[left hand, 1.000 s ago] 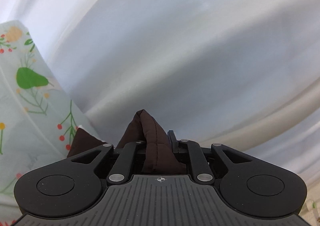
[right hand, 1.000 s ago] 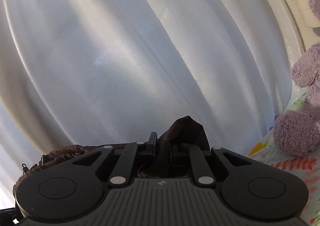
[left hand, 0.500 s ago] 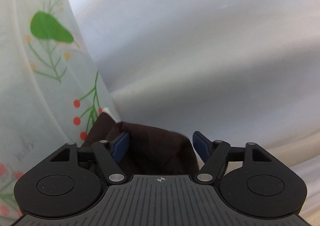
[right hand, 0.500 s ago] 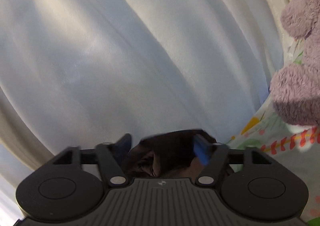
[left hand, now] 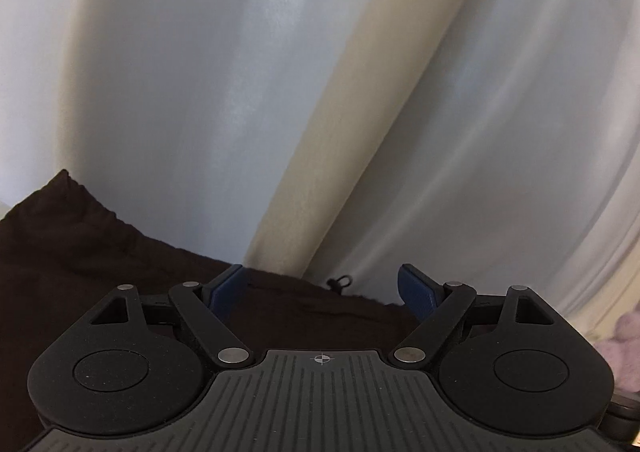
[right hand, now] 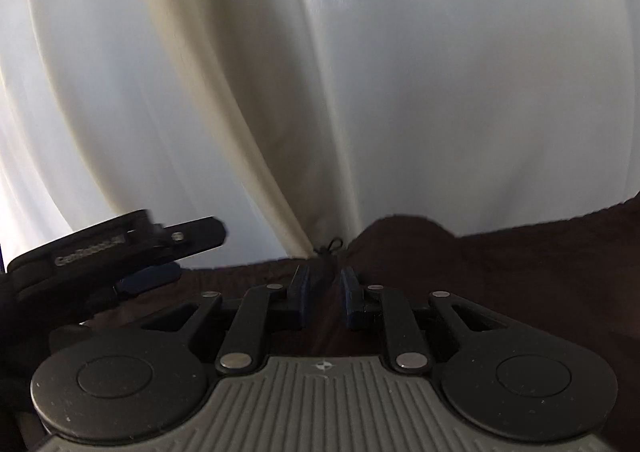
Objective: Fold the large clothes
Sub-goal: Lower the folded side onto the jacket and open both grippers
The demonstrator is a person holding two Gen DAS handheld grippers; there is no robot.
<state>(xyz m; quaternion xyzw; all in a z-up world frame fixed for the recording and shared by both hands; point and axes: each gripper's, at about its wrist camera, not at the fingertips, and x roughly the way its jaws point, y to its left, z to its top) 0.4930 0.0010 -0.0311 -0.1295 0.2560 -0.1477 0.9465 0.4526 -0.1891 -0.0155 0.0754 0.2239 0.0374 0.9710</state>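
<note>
1. Left wrist view: the left gripper (left hand: 322, 290) has just been opening; its jaws stand spread over the dark garment (left hand: 100, 260), gripping nothing.
2. The right gripper (right hand: 325, 288) has just been closing; its jaws stand narrow, with garment beneath and no clear pinch.
3. The garment lies near, against the white curtain (right hand: 400, 92).
4. Advice: smooth the fold before regripping.

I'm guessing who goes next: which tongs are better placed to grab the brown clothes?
Probably right. The right tongs point at the brown clothes by the drawstring and have just been closing, nothing clearly pinched. The left tongs have just been opening, wide over them.
</note>
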